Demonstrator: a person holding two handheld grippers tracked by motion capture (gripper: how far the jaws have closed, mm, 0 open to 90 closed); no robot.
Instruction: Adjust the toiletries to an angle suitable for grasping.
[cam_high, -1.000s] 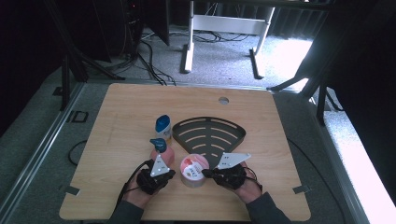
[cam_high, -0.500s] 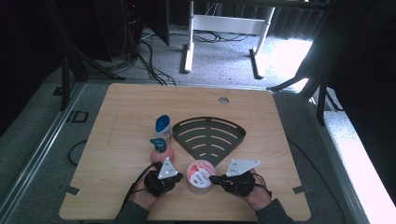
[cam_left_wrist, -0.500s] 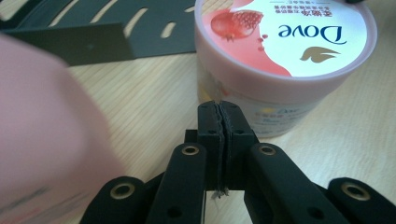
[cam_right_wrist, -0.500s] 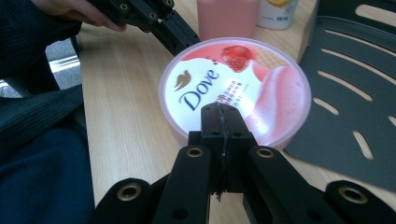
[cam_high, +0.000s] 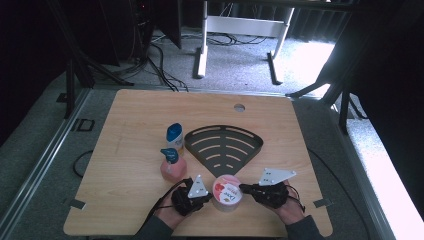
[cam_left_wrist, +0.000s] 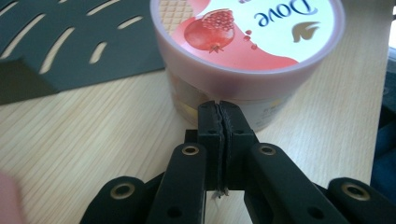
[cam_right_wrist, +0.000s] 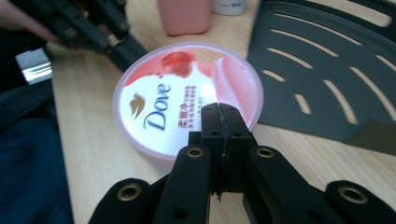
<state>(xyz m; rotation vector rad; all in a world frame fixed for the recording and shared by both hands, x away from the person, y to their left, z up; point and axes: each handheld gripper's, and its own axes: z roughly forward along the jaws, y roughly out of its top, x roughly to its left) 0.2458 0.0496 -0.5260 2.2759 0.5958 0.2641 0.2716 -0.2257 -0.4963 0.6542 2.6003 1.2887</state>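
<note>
From where I sit, the wooden table (cam_high: 125, 150) carries the black slotted fan-shaped tray (cam_high: 223, 146) just beyond my tongs, with a pink pump bottle (cam_high: 172, 166) and a blue-capped bottle (cam_high: 174, 137) beyond the left gripper (cam_high: 206, 196). The Dove tub (cam_high: 227, 192), a round, squat jar with no long axis to speak of, stands upright between my two grippers, pinched from either side at about equal reach. Both the left and the right gripper (cam_high: 243, 188) are clenched with nothing between the jaws, the left's tips against the tub's wall below the lid and the right's at the lid's rim, so I judge any shove must stay balanced across it.
</note>
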